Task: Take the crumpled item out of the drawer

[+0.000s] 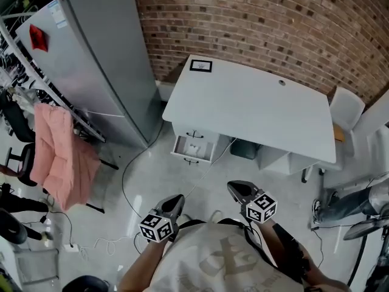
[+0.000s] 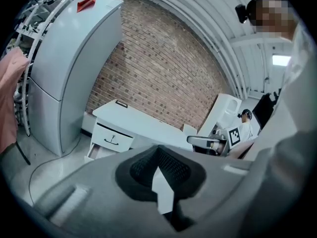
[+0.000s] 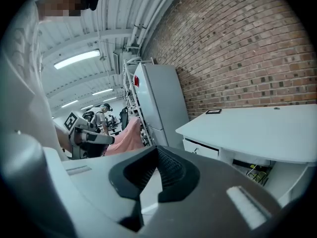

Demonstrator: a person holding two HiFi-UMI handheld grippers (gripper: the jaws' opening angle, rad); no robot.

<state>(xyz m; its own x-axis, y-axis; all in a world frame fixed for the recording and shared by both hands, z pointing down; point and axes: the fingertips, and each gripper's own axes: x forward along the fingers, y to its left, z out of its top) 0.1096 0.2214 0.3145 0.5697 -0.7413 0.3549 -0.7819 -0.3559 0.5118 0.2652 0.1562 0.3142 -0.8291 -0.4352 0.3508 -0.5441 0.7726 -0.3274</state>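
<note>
Below counter point(image 1: 255, 102), left end: drawer point(image 1: 191, 159) pulled out toward the floor space, crumpled item point(image 1: 193, 148) lying white inside it, well apart from both tools.
Left tool point(image 2: 158, 151): jaws brought together, nothing between them; held low by the person's body, aimed toward the counter.
Right tool point(image 3: 157, 151): jaws closed tight, empty; beside the left tool, not touching it.
Head view alone: looks down into the drawer and shows the crumpled item; also shows a cable point(image 1: 130, 181) curling over the floor.
Left gripper view: shows the drawer from the side, drawn out beneath a closed upper drawer point(image 2: 115, 137) with a dark handle; contents hidden at this angle; right tool in sight at the right edge.
Right gripper view: shows the counter side-on with its flat white top; open drawer not made out; left tool in sight at the left, pink cloth point(image 1: 61, 151) behind it.
Surroundings: grey fridge point(image 1: 103, 59) just beside the counter, brick wall point(image 1: 261, 23) behind both, pink cloth draped over a rack.
</note>
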